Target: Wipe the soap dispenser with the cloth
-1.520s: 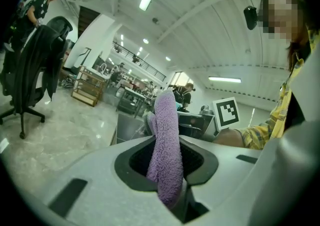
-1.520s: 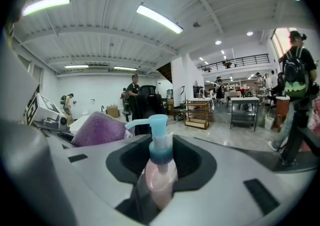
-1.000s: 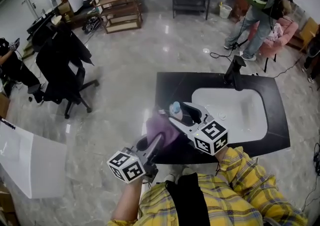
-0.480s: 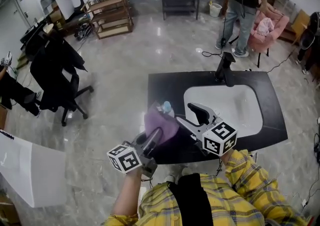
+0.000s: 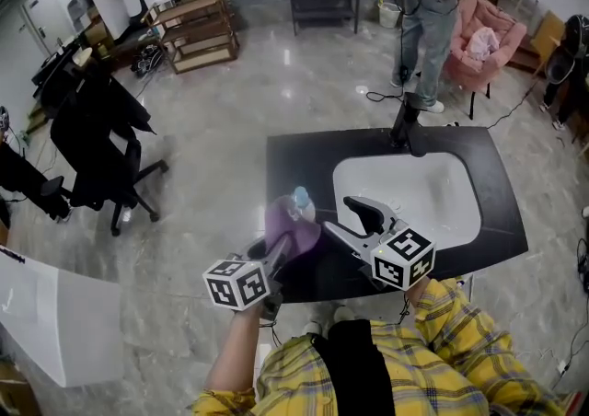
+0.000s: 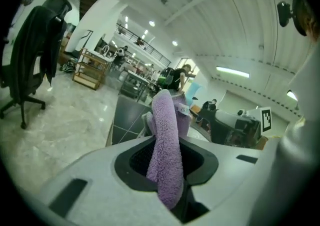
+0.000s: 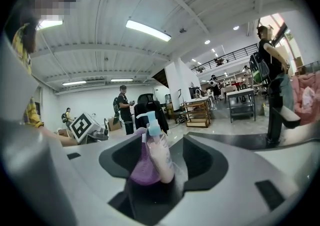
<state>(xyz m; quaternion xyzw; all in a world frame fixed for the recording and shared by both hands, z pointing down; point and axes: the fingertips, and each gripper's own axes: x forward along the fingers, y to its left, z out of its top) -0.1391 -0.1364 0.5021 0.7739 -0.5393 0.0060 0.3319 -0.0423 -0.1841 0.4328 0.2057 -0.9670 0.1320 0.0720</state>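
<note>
Head view: at the near-left corner of a black counter [image 5: 304,156], beside its white sink [image 5: 405,193], the purple cloth [image 5: 293,228] now sits pressed to the soap dispenser [image 5: 301,196]. Only the pale-blue pump shows above the cloth's top edge. A second ago the pump stood clear at the cloth's upper right, so the cloth has closed in on the bottle and climbed it. The left gripper [image 5: 283,247] reaches in from below-left with its tips buried in the cloth. The right gripper [image 5: 345,216] comes in from the right.

Left gripper view: the jaws are pressed together on a thick fold of cloth [image 6: 166,145], which rises upright out of them and blocks most of the bottle behind it.

Right gripper view: the dispenser [image 7: 157,155] stands up from between this gripper's jaws. They appear to be clamped on its lower body, holding it steady, pump uppermost. The cloth [image 7: 142,170] lies flat against the bottle's left flank, touching it from the base to near the neck.

Taken together, contact is made and the wipe appears to be under way on that one flank. The side facing the right gripper shows bare, so by this reading it is yet to be covered.
</note>
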